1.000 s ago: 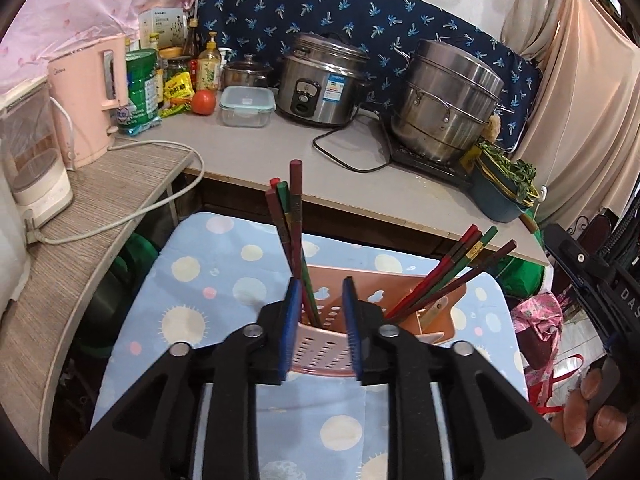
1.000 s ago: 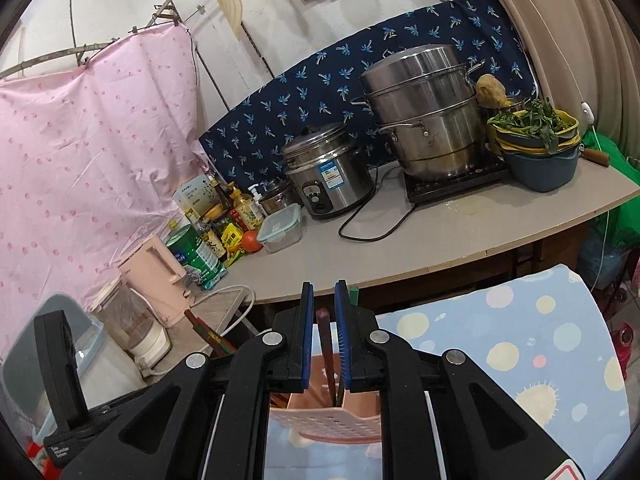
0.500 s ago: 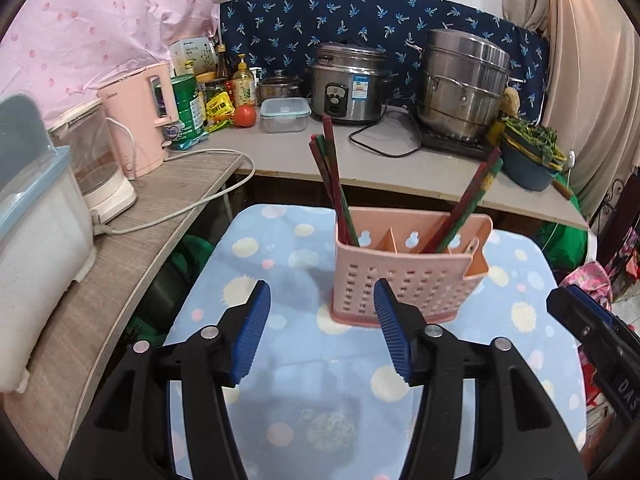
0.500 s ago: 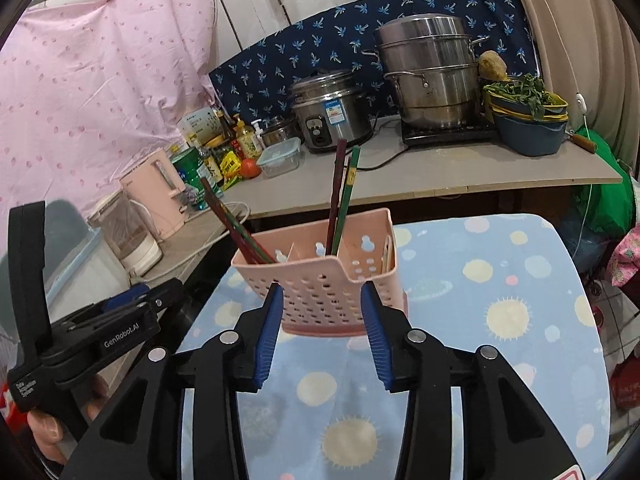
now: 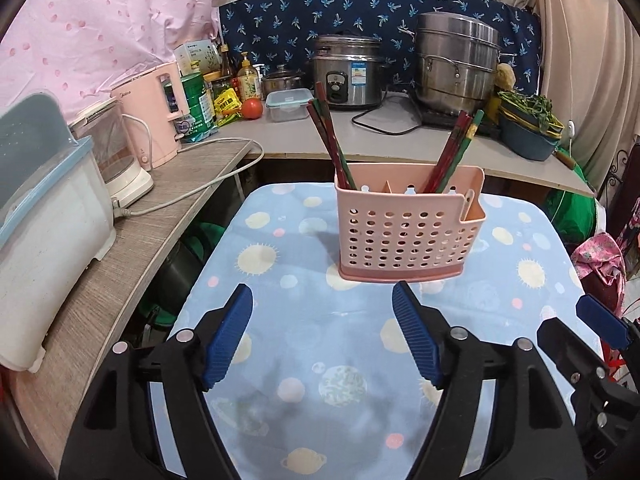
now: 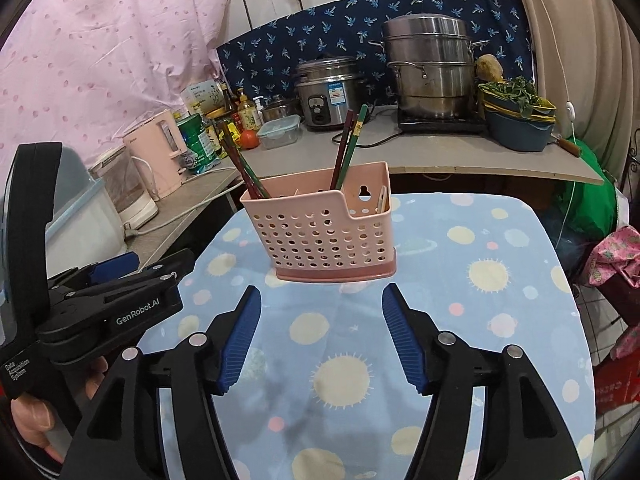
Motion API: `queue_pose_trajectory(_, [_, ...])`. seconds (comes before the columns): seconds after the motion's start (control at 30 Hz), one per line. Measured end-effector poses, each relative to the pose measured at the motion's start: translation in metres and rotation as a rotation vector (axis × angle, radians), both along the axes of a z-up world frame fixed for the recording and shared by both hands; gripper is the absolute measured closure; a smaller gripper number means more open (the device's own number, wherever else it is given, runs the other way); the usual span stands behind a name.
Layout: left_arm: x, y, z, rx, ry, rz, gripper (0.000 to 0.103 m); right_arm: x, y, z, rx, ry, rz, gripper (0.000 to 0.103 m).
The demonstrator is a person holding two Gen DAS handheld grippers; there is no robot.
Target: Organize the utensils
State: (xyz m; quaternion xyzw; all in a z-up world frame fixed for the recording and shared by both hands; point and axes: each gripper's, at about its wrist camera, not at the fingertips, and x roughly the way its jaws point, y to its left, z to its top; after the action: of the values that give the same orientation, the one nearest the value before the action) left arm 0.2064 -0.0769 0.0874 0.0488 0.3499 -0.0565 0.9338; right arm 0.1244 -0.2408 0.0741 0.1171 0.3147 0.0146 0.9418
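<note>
A pink perforated utensil holder (image 5: 408, 232) (image 6: 324, 228) stands upright on a table covered with a blue planet-print cloth (image 5: 304, 352) (image 6: 472, 320). Red and green chopsticks (image 5: 332, 144) lean out of its left compartment, and another bunch of chopsticks (image 5: 456, 148) (image 6: 348, 140) leans out of the right one. My left gripper (image 5: 322, 332) hovers in front of the holder, its jaws opening with nothing between them. My right gripper (image 6: 320, 336) is likewise short of the holder, jaws opening and empty. In the right wrist view the left gripper's body (image 6: 100, 304) shows at the left, held by a hand (image 6: 32, 416).
A counter (image 5: 400, 136) behind the table carries a rice cooker (image 5: 348, 72), a steel steamer pot (image 5: 456, 64), a basin of greens (image 5: 524, 124), a tomato, bottles and a clear box. On the left shelf stand a pink kettle (image 5: 152, 116) and a white appliance (image 5: 44, 216).
Both grippers let go of the chopsticks, drew back from the holder toward the near table edge, and their jaws spread from nearly shut to wide.
</note>
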Motion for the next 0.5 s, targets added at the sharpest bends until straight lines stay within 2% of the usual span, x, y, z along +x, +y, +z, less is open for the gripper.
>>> queue_pose_trajectory(0.23, [-0.013,0.001,-0.005,0.009,0.006,0.002,0.022,-0.008,0.001,-0.002,-0.019,0.013,-0.031,0.028])
queue_pose_trajectory(0.3, [-0.016,0.001,-0.007,0.015,0.007,-0.001,0.021,-0.01,0.0,-0.003,-0.025,0.023,-0.038,0.023])
queue_pose_trajectory(0.5, [-0.025,-0.002,-0.014,0.029,0.021,-0.003,0.016,-0.015,0.001,-0.007,-0.07,0.033,-0.065,0.019])
